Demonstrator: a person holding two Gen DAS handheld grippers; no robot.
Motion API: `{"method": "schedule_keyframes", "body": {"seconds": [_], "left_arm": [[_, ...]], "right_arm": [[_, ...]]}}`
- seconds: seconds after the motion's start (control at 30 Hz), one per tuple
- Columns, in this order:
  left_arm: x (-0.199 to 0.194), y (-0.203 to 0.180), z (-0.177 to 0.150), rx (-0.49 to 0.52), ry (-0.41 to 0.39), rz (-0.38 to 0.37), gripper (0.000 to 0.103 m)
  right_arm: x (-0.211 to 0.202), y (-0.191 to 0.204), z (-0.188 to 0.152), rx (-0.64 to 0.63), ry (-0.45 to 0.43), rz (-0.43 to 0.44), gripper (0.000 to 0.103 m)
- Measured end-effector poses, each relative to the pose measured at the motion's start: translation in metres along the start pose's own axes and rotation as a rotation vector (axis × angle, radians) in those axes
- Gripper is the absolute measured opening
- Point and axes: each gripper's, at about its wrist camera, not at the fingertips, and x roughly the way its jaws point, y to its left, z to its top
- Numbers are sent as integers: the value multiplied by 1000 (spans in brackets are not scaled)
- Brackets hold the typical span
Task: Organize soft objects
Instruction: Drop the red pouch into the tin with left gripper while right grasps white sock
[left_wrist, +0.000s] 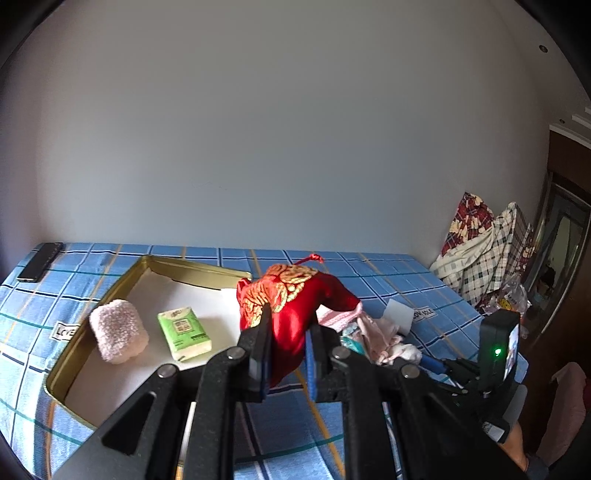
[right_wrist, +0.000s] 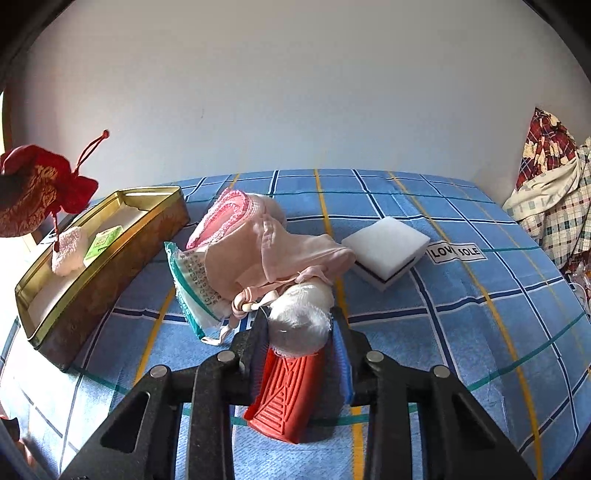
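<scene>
My left gripper (left_wrist: 288, 325) is shut on a red and gold drawstring pouch (left_wrist: 291, 299) and holds it above the bed by the gold tin box (left_wrist: 129, 273); the pouch also shows in the right wrist view (right_wrist: 33, 192). The tin holds a pink fluffy roll (left_wrist: 118, 330) and a green tissue pack (left_wrist: 183, 333). My right gripper (right_wrist: 299, 314) is shut on a red glove with a white fluffy cuff (right_wrist: 301, 325), low over the bed. A pile of pink cloth (right_wrist: 258, 243) lies on a plastic packet (right_wrist: 192, 284). A white sponge (right_wrist: 386, 245) lies beyond.
The bed has a blue checked sheet (right_wrist: 461, 317) against a white wall. A black phone (left_wrist: 40, 261) lies at the far left corner. Checked bedding (left_wrist: 484, 254) is heaped at the right end. The right gripper's body (left_wrist: 495, 354) shows at the bed's right edge.
</scene>
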Motion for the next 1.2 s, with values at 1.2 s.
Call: {"method": "schedule_keyframes", "body": {"seconds": [1.2], "left_arm": [[24,100,-20,-33,103,253,12]], "right_arm": [[-40,3,-1,35,-216,12,32]]}}
